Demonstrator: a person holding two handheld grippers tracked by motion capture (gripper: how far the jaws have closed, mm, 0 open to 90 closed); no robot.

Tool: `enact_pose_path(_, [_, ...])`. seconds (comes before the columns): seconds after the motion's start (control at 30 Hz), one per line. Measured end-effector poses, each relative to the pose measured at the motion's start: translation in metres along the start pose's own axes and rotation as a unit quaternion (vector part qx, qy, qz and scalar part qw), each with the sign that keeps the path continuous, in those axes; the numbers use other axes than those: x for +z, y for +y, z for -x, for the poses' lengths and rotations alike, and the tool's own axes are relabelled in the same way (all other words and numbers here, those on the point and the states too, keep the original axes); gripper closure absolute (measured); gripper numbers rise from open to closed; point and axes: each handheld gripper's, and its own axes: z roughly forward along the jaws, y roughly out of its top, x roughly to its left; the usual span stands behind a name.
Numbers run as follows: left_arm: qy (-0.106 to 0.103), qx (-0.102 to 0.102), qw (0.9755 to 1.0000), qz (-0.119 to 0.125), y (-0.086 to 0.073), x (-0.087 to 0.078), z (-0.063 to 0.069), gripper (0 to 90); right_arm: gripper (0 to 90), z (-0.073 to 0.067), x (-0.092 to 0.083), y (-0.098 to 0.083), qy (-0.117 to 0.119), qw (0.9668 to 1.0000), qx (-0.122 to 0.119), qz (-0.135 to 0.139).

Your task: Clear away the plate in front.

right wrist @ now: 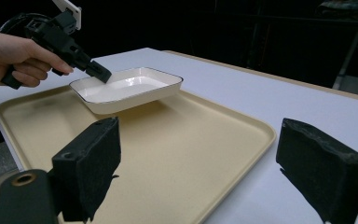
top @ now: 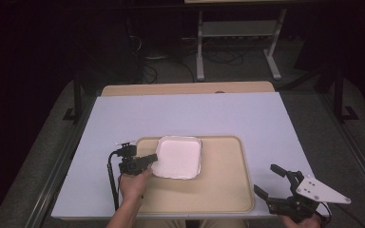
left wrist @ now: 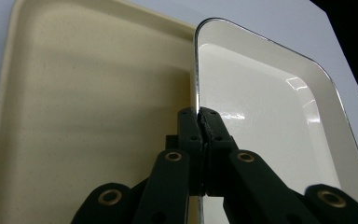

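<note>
A white rectangular dish (top: 178,156) with a thin dark rim is over the far left part of a beige tray (top: 218,190). My left gripper (top: 153,157) is shut on the dish's left rim, held by a hand. In the left gripper view the jaws (left wrist: 199,114) pinch the rim edge of the dish (left wrist: 251,107) above the tray (left wrist: 88,107). In the right gripper view the dish (right wrist: 126,88) seems lifted slightly off the tray (right wrist: 177,144), with a shadow under it. My right gripper (top: 264,178) stands open at the tray's near right corner, nothing between its pads (right wrist: 93,163).
The tray lies on a pale blue-white tabletop (top: 171,114) with a wooden strip (top: 185,88) along its far edge. Beyond the table a dark floor holds cables and a white frame (top: 237,42).
</note>
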Motion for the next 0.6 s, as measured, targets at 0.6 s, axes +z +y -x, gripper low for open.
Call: enact_pose_path(0.6, [0.03, -0.001, 0.9995, -0.004, -0.026, 0.001, 0.007, 88.7, 13.0, -0.001, 0.001, 0.0, 0.0, 1.0, -0.004, -0.003])
